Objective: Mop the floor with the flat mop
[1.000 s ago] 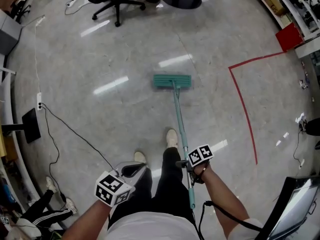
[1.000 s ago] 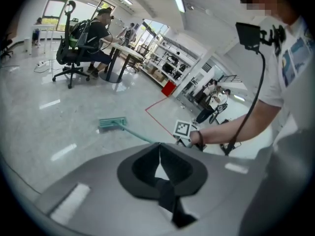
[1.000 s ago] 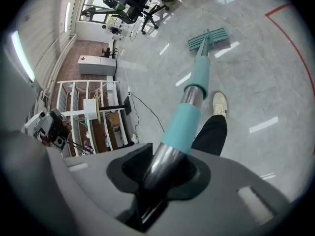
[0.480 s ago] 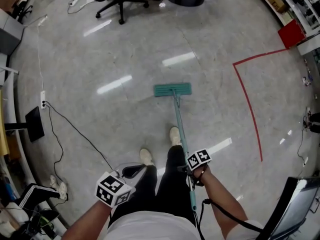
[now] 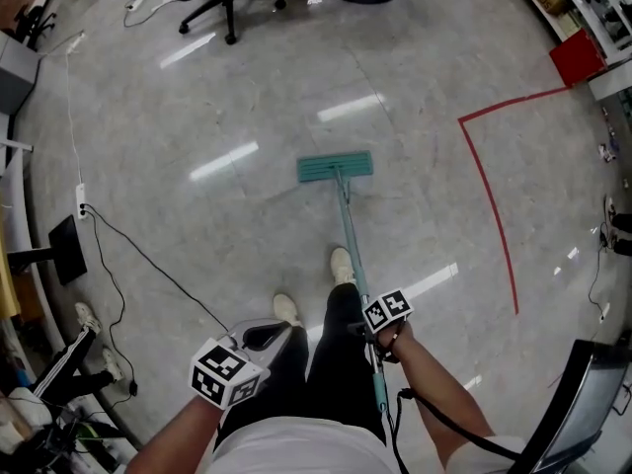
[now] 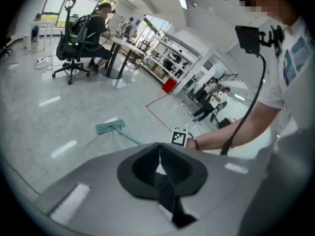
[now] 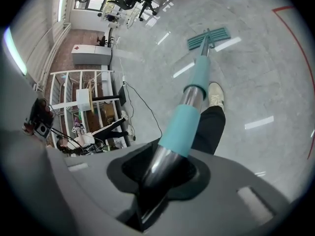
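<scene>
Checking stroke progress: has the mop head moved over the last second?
Yes. The mop head has slid back nearer, now sitting farther below the red tape corner in the head view.

The flat mop [image 5: 336, 168] is teal, the floor [image 5: 425, 205] mottled grey, its tape line [image 5: 491, 215] red.

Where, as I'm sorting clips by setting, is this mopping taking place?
Probably an office or lab workspace: there is a rolling office chair, open shelving stacked with gear, and a red tape line marked on the glossy floor.
</scene>
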A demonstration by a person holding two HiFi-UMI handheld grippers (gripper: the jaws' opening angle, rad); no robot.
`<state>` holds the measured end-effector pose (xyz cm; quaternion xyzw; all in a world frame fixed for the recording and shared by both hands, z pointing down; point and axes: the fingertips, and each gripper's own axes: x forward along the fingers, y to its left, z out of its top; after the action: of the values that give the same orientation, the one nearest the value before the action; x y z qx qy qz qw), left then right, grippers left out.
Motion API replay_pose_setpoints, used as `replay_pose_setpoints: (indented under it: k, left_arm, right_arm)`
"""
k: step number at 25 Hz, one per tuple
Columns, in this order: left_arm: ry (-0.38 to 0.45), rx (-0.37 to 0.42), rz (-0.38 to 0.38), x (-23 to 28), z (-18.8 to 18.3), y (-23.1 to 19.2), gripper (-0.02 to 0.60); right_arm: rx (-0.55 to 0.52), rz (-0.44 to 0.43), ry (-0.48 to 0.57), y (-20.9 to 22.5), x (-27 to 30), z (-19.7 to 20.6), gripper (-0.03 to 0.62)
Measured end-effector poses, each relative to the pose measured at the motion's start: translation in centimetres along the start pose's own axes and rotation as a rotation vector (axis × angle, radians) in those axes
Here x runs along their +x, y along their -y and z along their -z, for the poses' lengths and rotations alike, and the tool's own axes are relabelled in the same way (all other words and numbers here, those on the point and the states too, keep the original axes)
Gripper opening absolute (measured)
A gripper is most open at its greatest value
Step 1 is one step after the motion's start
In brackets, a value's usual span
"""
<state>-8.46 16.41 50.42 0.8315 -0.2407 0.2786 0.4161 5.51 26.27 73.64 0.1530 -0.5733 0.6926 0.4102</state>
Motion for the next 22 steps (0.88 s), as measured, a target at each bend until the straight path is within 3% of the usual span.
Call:
replay_pose_setpoints:
  k: [22]
  left_arm:
    - [-0.012,-0.029,0.001,4.1,-7.4,-1.7,0.006]
  right_arm:
    - [-0.045,-0.003,0.003,0.5,-5.1,-13.9,0.097]
